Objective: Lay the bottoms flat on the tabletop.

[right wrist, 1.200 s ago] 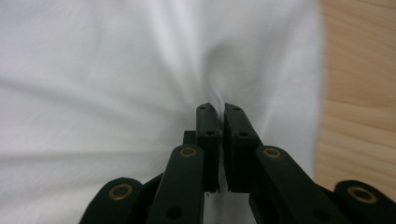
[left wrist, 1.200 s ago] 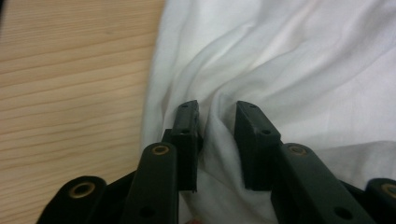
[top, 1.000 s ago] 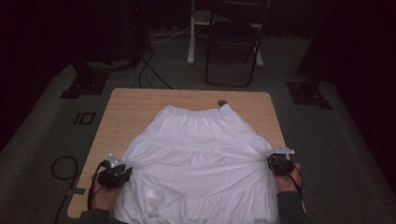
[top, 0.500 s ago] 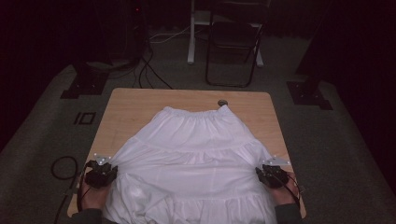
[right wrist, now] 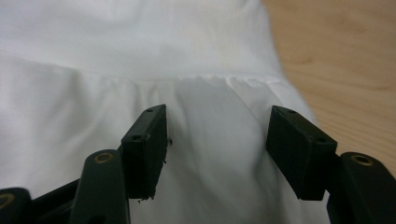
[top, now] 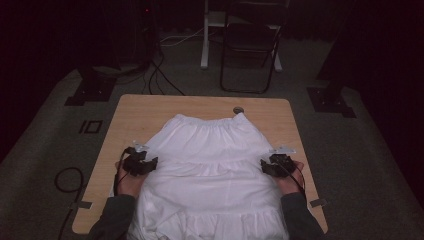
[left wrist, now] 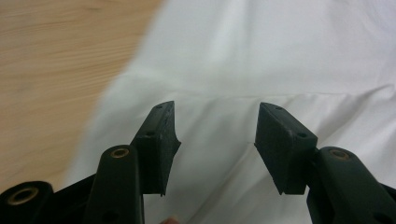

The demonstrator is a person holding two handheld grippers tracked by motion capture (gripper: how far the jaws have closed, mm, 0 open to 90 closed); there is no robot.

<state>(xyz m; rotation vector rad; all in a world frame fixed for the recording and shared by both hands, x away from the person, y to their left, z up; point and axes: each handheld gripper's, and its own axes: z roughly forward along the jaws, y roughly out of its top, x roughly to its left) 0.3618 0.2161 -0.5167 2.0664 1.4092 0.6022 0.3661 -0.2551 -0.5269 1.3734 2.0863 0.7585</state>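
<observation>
While both grippers, left (top: 141, 164) and right (top: 275, 165), are gaping jaws apart, a tiered white skirt (top: 212, 175) is lying across the wooden table (top: 145, 112).

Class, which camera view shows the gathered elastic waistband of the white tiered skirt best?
The high view. There the white tiered skirt's gathered waistband lies whole at the far end of the wooden table. The left gripper view and right gripper view show closer skirt fabric and a tier seam between open jaws, not the waistband.
</observation>
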